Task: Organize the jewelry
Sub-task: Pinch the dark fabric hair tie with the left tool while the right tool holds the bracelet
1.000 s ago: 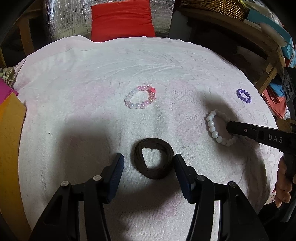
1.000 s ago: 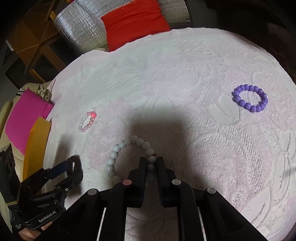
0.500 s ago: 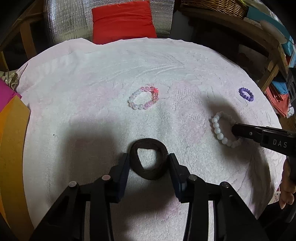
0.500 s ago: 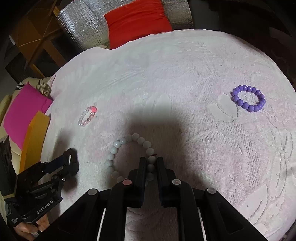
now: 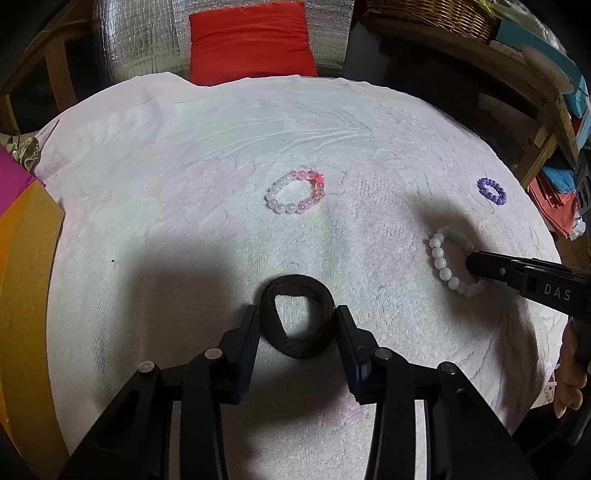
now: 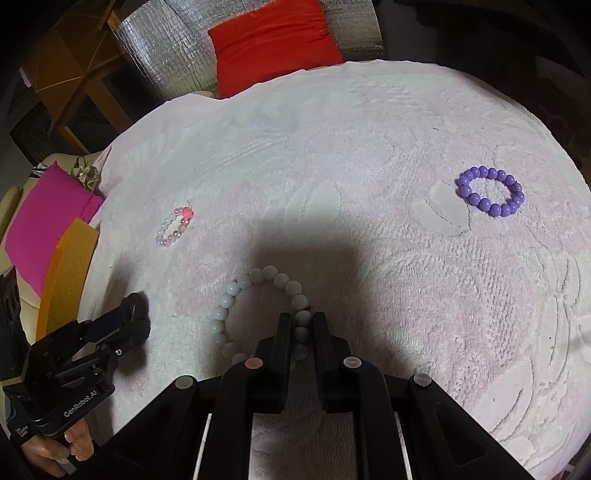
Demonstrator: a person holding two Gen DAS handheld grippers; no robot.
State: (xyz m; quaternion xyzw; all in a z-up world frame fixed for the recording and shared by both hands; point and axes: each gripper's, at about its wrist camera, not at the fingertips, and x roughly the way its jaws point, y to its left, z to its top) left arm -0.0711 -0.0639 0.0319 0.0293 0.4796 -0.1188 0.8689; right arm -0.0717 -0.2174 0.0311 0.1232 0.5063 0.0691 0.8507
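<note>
A dark brown hair tie (image 5: 297,320) lies on the white towel (image 5: 184,155), and my left gripper (image 5: 296,325) is shut on it, one finger touching each side. My right gripper (image 6: 301,325) is shut on the near side of a white bead bracelet (image 6: 225,301), also seen in the left wrist view (image 5: 441,263). A pink and white bead bracelet (image 5: 296,195) lies at the towel's middle. A purple bead bracelet (image 6: 490,195) lies at the right.
A red cushion (image 5: 251,40) and silver foil panel stand behind the towel. Pink and orange boxes (image 6: 55,236) sit at the left edge. A wicker basket (image 5: 432,14) and wooden shelf stand at the back right.
My left gripper's fingers have closed from wide apart onto the hair tie, squeezing it narrower. The right gripper stays shut on the white bracelet.
</note>
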